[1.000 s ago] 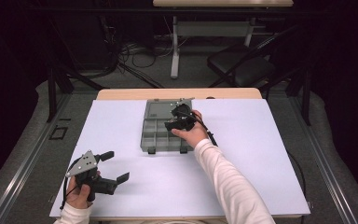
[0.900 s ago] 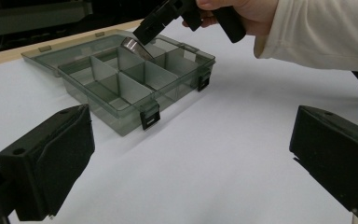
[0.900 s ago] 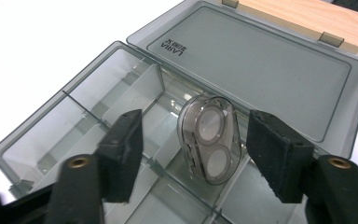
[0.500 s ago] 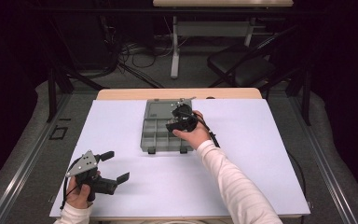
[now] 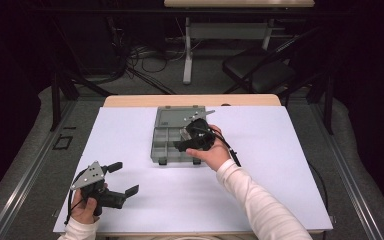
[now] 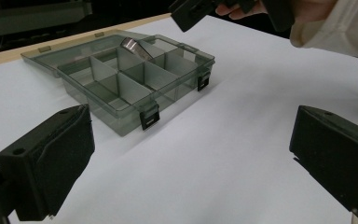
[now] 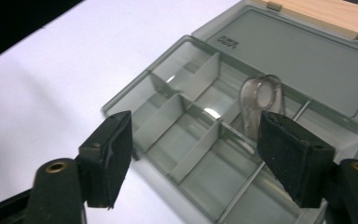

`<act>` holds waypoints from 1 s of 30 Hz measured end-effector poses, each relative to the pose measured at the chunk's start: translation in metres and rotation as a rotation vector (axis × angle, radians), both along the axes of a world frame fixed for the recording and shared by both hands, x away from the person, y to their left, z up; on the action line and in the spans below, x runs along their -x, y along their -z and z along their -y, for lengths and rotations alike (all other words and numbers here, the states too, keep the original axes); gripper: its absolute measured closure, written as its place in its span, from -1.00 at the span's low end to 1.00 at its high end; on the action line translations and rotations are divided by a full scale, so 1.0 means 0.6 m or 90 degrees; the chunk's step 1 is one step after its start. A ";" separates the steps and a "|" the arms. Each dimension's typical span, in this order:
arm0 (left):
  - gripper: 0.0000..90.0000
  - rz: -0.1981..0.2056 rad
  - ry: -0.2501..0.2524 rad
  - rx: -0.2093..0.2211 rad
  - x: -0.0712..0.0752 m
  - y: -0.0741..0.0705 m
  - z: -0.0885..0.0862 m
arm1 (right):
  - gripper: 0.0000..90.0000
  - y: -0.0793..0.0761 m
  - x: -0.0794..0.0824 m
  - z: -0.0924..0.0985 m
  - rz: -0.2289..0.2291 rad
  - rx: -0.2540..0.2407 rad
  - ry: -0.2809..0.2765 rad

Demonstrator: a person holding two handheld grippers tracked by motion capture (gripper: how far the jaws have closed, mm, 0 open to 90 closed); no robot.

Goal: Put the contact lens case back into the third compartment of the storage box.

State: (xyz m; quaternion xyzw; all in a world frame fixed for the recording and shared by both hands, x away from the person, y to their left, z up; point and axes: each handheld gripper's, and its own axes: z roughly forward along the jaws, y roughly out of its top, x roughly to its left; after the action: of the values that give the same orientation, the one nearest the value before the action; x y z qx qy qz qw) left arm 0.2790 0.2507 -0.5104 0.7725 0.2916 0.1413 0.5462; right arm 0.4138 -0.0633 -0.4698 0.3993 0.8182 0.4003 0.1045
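Observation:
A grey see-through compartment box (image 5: 156, 150) lies open mid-table, its lid (image 5: 177, 117) flat behind it. A clear divider piece (image 7: 261, 100) with a rounded tab leans in a back compartment; the left gripper view shows the divider piece (image 6: 133, 45) too. My right gripper (image 5: 184, 140) hovers open over the box's right half, jaws either side of the compartments (image 7: 196, 154), holding nothing. My left gripper (image 5: 124, 178) rests at the table's near left, open and empty (image 6: 191, 172), pointing at the box (image 6: 116, 119). The right gripper (image 6: 191, 14) appears beyond the box.
The white table top (image 5: 280, 150) spreads wide around the box. A wooden strip (image 5: 190, 100) edges the far side. Beyond it stand a dark chair (image 5: 260, 70) and loose cables (image 5: 145, 55) on the floor.
My right gripper has drifted slightly nearer over the box. The left gripper has stayed still.

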 end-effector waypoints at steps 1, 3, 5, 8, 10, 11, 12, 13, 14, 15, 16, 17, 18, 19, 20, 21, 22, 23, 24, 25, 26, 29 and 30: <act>-0.99 0.000 0.000 0.000 0.000 0.000 0.000 | -0.46 -0.001 0.009 0.004 0.005 -0.010 -0.005; -0.99 0.001 -0.003 -0.001 0.000 0.000 0.001 | -0.49 -0.002 0.021 0.009 0.009 -0.016 -0.009; -0.99 0.000 -0.001 0.001 0.000 0.000 0.001 | -0.55 -0.002 0.033 0.013 0.019 -0.018 -0.015; -0.99 0.001 -0.004 -0.003 0.000 0.000 0.002 | -0.61 -0.003 0.052 0.023 0.028 -0.024 -0.025; -0.99 0.001 -0.003 -0.003 0.000 0.000 0.002 | -0.65 -0.004 0.063 0.029 0.030 -0.031 -0.031; -0.99 0.001 -0.004 -0.003 0.000 0.000 0.002 | -0.65 -0.004 0.069 0.033 0.032 -0.035 -0.032; -0.99 0.001 -0.004 -0.003 0.000 0.000 0.002 | -0.66 -0.004 0.076 0.037 0.034 -0.035 -0.031; -0.99 0.000 -0.004 -0.003 0.000 0.000 0.002 | -0.66 -0.003 0.080 0.039 0.038 -0.031 -0.029; -0.99 0.000 -0.004 -0.003 0.000 0.000 0.002 | -0.66 -0.002 0.085 0.043 0.044 -0.027 -0.027; -0.99 0.000 -0.004 -0.003 0.000 0.000 0.002 | -0.66 0.000 0.090 0.046 0.045 -0.028 -0.023; -0.99 0.000 -0.004 -0.003 0.000 0.000 0.002 | -0.67 0.001 0.095 0.050 0.045 -0.028 -0.021; -0.99 0.000 -0.004 -0.003 0.000 0.000 0.002 | -0.67 0.002 0.099 0.053 0.044 -0.030 -0.020; -0.99 0.000 -0.004 -0.003 0.000 0.000 0.002 | -0.67 0.003 0.104 0.056 0.047 -0.031 -0.014; -0.99 0.000 -0.004 -0.004 0.000 0.000 0.002 | -0.67 0.005 0.108 0.059 0.051 -0.028 -0.012; -0.99 0.001 -0.004 -0.004 0.000 0.000 0.002 | -0.68 0.006 0.112 0.062 0.055 -0.026 -0.009; -0.99 0.001 -0.004 -0.004 0.000 0.000 0.002 | -0.68 0.008 0.117 0.066 0.059 -0.024 -0.007; -0.99 0.001 -0.004 -0.004 0.000 0.000 0.002 | -0.68 0.009 0.121 0.070 0.060 -0.025 -0.004; -0.99 0.000 -0.004 -0.005 0.000 0.000 0.002 | -0.68 0.011 0.125 0.073 0.061 -0.023 -0.003; -0.99 0.000 -0.004 -0.006 0.000 0.000 0.002 | -0.68 0.014 0.129 0.076 0.065 -0.020 0.000; -0.99 0.001 -0.003 -0.005 0.000 0.001 0.002 | -0.68 0.015 0.131 0.079 0.068 -0.016 0.002; -0.99 0.001 -0.004 -0.005 0.000 0.001 0.002 | -0.68 0.018 0.136 0.083 0.071 -0.013 0.004; -0.99 0.001 -0.004 -0.005 0.000 0.001 0.003 | -0.68 0.023 0.146 0.090 0.071 -0.013 0.009; -0.99 0.001 -0.004 -0.005 0.000 0.001 0.003 | -0.68 0.025 0.149 0.094 0.074 -0.012 0.009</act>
State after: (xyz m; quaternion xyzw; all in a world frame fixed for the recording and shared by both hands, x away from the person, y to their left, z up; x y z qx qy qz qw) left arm 0.2792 0.2492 -0.5108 0.7736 0.2932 0.1445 0.5428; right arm 0.3241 -0.1194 -0.4850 0.3823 0.8040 0.4297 0.1511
